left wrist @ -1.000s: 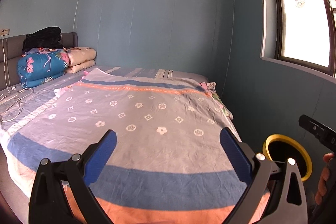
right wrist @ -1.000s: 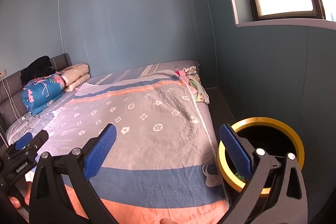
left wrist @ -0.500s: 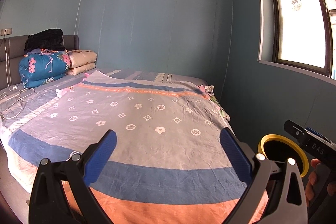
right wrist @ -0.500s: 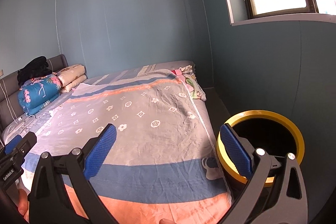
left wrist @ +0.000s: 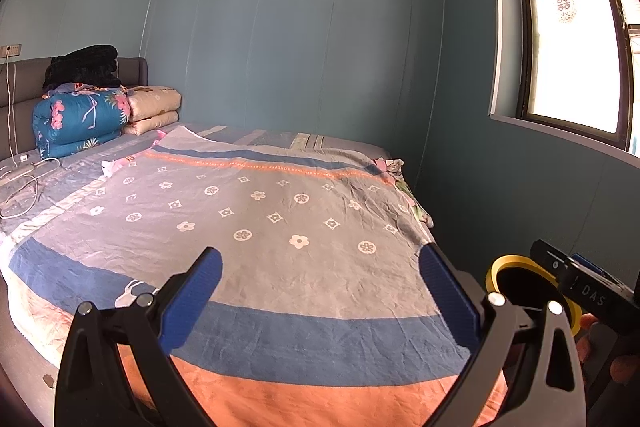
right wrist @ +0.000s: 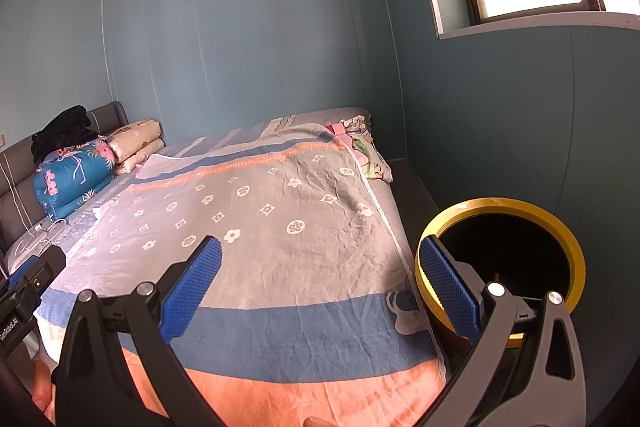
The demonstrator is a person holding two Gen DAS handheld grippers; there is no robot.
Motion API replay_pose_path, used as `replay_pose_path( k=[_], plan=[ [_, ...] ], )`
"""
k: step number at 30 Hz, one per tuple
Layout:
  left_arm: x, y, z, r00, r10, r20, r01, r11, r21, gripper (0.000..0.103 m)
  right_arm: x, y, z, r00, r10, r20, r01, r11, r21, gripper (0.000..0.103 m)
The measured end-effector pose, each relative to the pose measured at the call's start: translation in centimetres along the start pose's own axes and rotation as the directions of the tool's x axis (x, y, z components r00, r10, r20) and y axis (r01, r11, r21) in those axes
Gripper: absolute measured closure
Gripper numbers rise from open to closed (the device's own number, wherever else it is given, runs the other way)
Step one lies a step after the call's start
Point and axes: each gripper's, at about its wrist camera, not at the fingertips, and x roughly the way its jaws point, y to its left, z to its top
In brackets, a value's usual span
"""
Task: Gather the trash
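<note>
A bin with a yellow rim (right wrist: 500, 255) and dark inside stands on the floor at the bed's right foot corner; it also shows in the left wrist view (left wrist: 520, 279). My left gripper (left wrist: 320, 295) is open and empty above the foot of the bed. My right gripper (right wrist: 320, 291) is open and empty, its right finger in front of the bin's rim. The right gripper's body (left wrist: 584, 291) shows at the right edge of the left wrist view. I see no loose trash on the bed cover.
The bed (left wrist: 260, 227) carries a flowered cover with blue and orange stripes. Folded quilts (left wrist: 80, 119) and pillows lie at the headboard, white cables (left wrist: 24, 179) at the left side. Bunched cloth (right wrist: 360, 147) lies at the far right edge. Blue walls and a window (left wrist: 568, 47) stand to the right.
Both views have drawn back and up a little from the bed. The bin has shrunk and shifted in the left wrist view. Both grippers stay open.
</note>
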Motion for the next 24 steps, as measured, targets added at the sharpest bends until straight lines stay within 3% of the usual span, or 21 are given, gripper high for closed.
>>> replay_pose_path(
  k=[24],
  plan=[
    [0.12,-0.04,-0.42,1.0,-0.009,-0.013,0.009,1.0,-0.01,0.008,0.93,0.2,-0.55,1.0,0.009,-0.021,-0.01,1.0,-0.016,0.008]
  ],
)
